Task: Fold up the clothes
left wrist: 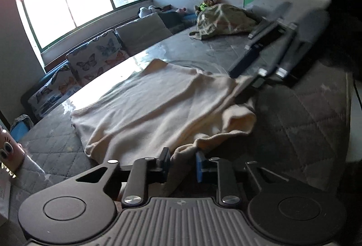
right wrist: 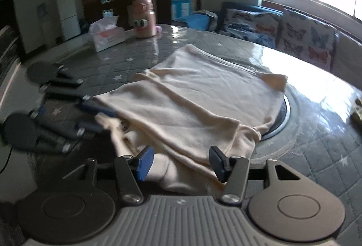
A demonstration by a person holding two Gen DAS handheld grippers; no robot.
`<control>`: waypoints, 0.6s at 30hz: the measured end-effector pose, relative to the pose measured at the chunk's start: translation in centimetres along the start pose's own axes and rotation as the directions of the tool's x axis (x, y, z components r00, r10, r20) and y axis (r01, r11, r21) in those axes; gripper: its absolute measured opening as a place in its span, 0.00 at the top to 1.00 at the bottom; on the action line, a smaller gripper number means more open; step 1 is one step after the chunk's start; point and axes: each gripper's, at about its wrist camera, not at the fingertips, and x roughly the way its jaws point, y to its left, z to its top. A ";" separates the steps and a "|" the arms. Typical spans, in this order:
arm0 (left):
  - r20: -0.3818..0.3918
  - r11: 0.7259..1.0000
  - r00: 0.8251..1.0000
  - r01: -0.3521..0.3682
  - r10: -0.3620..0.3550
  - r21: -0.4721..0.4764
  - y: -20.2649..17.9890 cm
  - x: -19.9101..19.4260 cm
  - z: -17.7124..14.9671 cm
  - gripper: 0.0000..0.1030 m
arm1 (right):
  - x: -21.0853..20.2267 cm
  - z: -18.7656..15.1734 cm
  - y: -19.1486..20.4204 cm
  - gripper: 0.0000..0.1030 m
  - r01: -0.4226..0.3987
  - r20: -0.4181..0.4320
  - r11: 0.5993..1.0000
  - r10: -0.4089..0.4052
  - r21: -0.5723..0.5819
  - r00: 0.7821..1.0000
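Left gripper [left wrist: 181, 163] is pinching a bunched edge of the cream garment [left wrist: 158, 108], jaws narrow with cloth running between the pads. The rest of the garment is spreading ahead of it across the grey quilted table [left wrist: 301, 114], partly doubled over, with a loose rolled lump just ahead and to the right of my fingertips. Right gripper [right wrist: 179, 163] is sitting wide, pads either side of the near hem and not touching it as far as I can tell; in the left view its jaws are blurred, so I'm reading the gap from its own camera only. From the right gripper the garment is lying straight ahead, upper layer fairly flat, lower layer ruffled out under its near edge. Far to the right of the left gripper an olive patterned garment [left wrist: 222, 19] is lying in a heap near the table's far edge. Tissue box [right wrist: 107, 36] and pink bottle [right wrist: 143, 19] are standing well ahead-left of the right gripper, clear of the cloth. Risks: left grip is catching a wad rather than one layer, so pulling could drag both layers and undo the flat top. Right jaws closing here may grab only the lower ruffle, skewing the fold. Table cover is looking glossy, so the whole piece could slide instead of creasing.
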 end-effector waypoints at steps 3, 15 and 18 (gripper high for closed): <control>0.011 0.999 1.000 -0.001 0.001 -0.038 1.1 0.1 0.8 0.84 | -0.4 -0.2 0.5 0.38 -0.010 0.004 0.999 0.010 -0.051 1.000; 0.007 0.988 1.000 0.008 -0.007 -0.152 5.1 1.4 3.2 0.88 | 1.0 -0.2 2.3 0.31 0.022 0.036 0.984 -0.016 -0.175 0.999; 0.003 0.988 1.000 0.010 -0.010 -0.155 4.9 1.3 2.7 0.86 | 1.9 0.2 1.8 0.39 0.041 0.045 0.987 -0.035 -0.158 0.998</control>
